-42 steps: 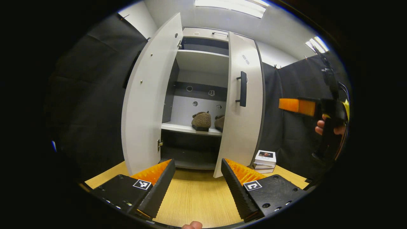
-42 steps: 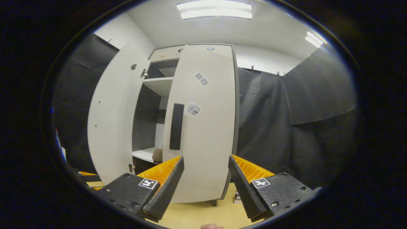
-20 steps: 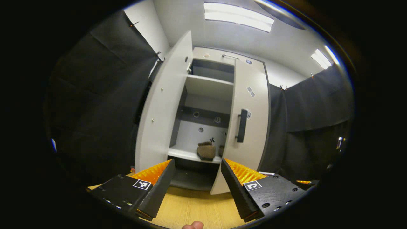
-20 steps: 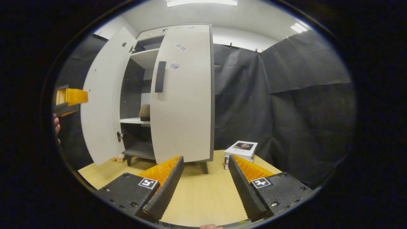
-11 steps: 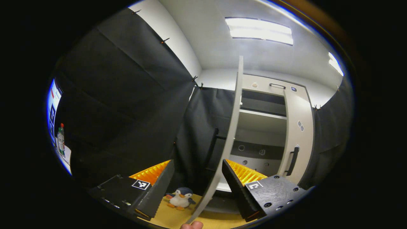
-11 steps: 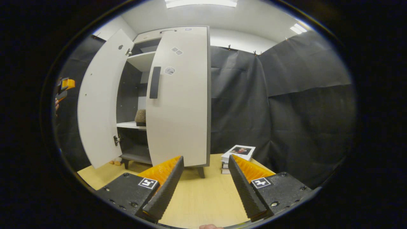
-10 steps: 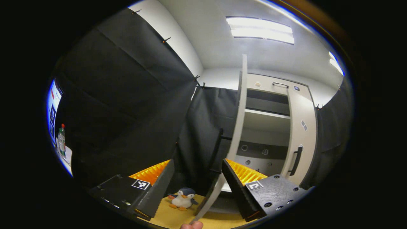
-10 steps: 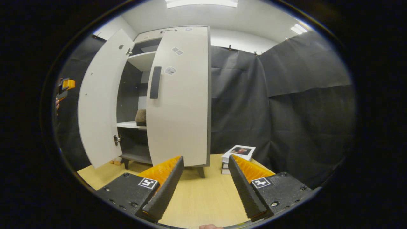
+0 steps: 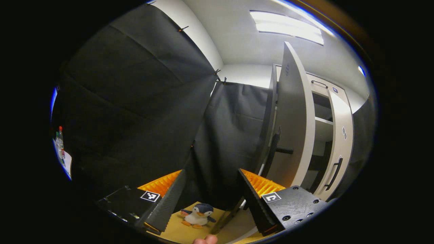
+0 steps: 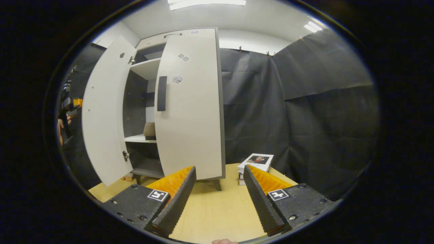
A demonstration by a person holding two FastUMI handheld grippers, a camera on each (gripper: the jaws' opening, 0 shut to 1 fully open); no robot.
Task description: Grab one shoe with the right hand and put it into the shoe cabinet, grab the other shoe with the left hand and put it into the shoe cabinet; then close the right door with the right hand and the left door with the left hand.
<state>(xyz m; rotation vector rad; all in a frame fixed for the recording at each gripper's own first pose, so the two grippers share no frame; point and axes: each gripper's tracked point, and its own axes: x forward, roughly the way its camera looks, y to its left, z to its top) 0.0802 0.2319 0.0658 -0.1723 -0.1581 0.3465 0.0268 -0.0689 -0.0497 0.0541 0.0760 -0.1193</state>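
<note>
The white shoe cabinet (image 10: 176, 37) stands at the back of the wooden floor. Its right door (image 10: 193, 115), with a black handle (image 10: 162, 93), is almost flush with the cabinet. Its left door (image 10: 101, 115) swings wide open. A brown shoe (image 10: 149, 129) sits on the middle shelf in the gap. My right gripper (image 10: 218, 200) is open and empty, well back from the cabinet. My left gripper (image 9: 210, 198) is open and empty, close beside the left door (image 9: 293, 128), whose black handle (image 9: 275, 149) is just right of its fingers. The left gripper (image 10: 69, 105) and a hand show beyond the open door.
A stack of books (image 10: 256, 161) lies on the floor right of the cabinet. A toy penguin (image 9: 197, 214) sits on the floor by the black cloth wall, left of the open door. A bottle (image 9: 60, 142) stands far off to the left.
My left gripper has swung left, round the edge of the open left door, toward its handle side. My right gripper has drawn back from the right door and now holds still.
</note>
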